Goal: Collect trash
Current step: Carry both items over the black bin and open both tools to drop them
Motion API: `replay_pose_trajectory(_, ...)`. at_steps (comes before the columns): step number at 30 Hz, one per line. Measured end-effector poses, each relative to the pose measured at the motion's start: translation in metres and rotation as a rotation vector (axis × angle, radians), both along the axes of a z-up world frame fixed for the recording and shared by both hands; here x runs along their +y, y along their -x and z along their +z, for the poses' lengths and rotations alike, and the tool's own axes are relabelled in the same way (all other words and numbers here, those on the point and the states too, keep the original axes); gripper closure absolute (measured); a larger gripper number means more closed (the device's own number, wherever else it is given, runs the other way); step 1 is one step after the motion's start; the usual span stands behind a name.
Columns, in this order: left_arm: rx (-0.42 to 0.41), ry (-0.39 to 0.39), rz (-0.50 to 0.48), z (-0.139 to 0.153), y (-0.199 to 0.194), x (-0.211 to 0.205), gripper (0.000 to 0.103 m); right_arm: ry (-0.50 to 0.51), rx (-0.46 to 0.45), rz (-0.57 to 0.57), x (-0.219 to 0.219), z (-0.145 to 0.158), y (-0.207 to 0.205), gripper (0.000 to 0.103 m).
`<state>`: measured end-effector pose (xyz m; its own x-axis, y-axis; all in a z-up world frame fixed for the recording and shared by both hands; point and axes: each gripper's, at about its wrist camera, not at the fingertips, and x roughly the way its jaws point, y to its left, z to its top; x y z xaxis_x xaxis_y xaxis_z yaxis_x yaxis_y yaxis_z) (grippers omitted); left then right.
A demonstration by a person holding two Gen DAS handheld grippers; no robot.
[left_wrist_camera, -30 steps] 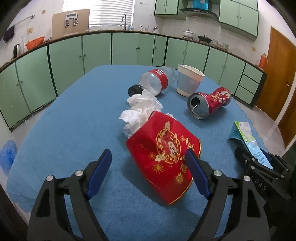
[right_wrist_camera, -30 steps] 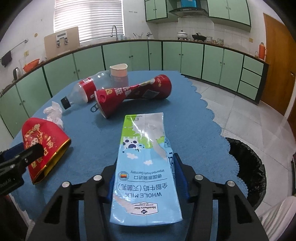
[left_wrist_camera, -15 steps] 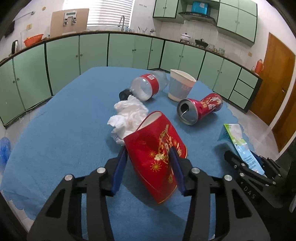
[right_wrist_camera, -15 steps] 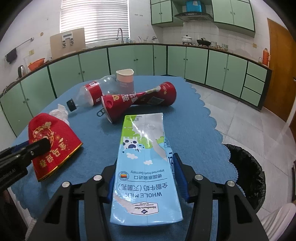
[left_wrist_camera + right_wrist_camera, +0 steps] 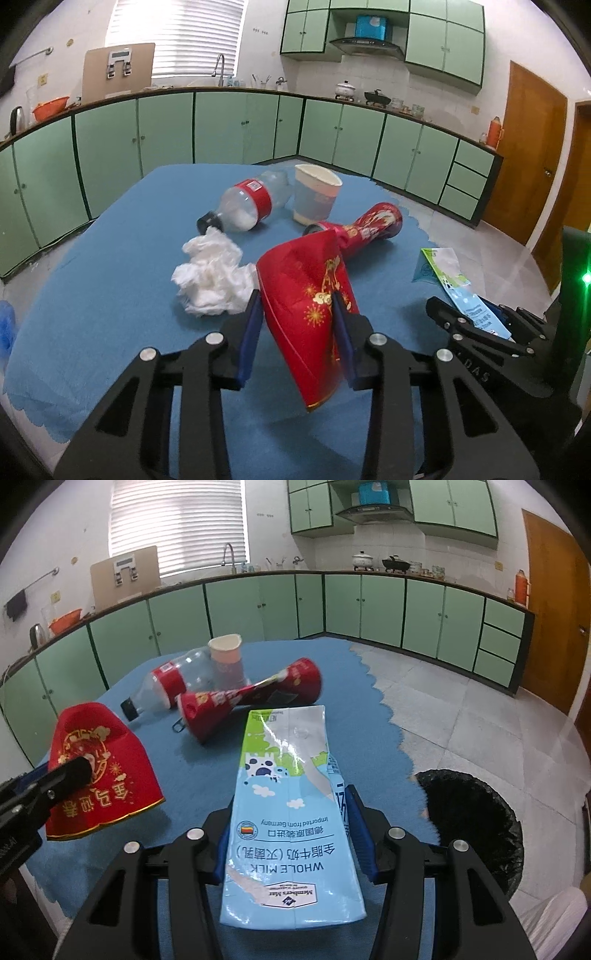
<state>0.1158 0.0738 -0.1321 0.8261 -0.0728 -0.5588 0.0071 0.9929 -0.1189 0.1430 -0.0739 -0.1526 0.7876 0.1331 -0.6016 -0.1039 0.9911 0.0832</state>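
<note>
My left gripper (image 5: 297,332) had just squeezed shut on the red paper bowl (image 5: 310,310). My right gripper (image 5: 288,834) pinched the milk carton (image 5: 291,812). The bin (image 5: 476,819) sat low on the right, nearer my right hand.

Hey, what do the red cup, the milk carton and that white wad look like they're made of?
Red cup: probably thin coated paper, glossy print with gold trim; its wall dents under the pads.
Milk carton: coated paperboard; flattened, creased, with a sheen.
White wad: likely tissue or thin plastic; soft, matte crumples.
</note>
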Motion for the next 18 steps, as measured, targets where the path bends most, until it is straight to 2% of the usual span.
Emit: replay_pose_trajectory(18,-0.045,-0.018,-0.096,0.023,-0.020,-0.044,0.068,-0.026,-0.052,-0.043,-0.041,0.049,0.000,0.052)
